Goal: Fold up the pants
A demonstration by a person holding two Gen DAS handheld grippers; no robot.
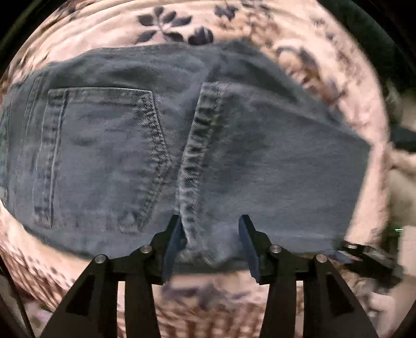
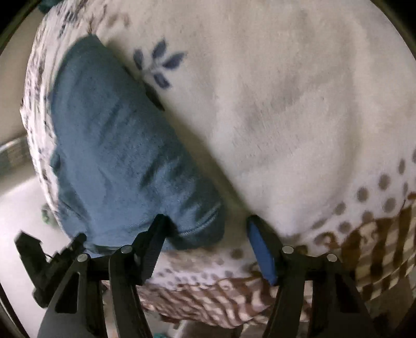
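Note:
The blue denim pants (image 1: 161, 145) lie folded on a floral blanket (image 1: 182, 23), back pocket to the left and a stitched hem edge running down the middle. My left gripper (image 1: 211, 223) is open, its jaws straddling the near edge of the pants where the hem ends. In the right wrist view the folded pants (image 2: 124, 156) lie at the left. My right gripper (image 2: 205, 223) is open at their near right corner, its left finger (image 2: 156, 234) against the denim and the right one over the blanket. My left gripper's body (image 2: 49, 260) shows at the lower left.
The white fleece blanket (image 2: 286, 104) with blue leaves, grey dots and a brown checked border covers the surface. Its near edge drops off below both grippers. Pale floor (image 2: 15, 208) shows at the left. My right gripper's tip (image 1: 364, 249) shows at the pants' right corner.

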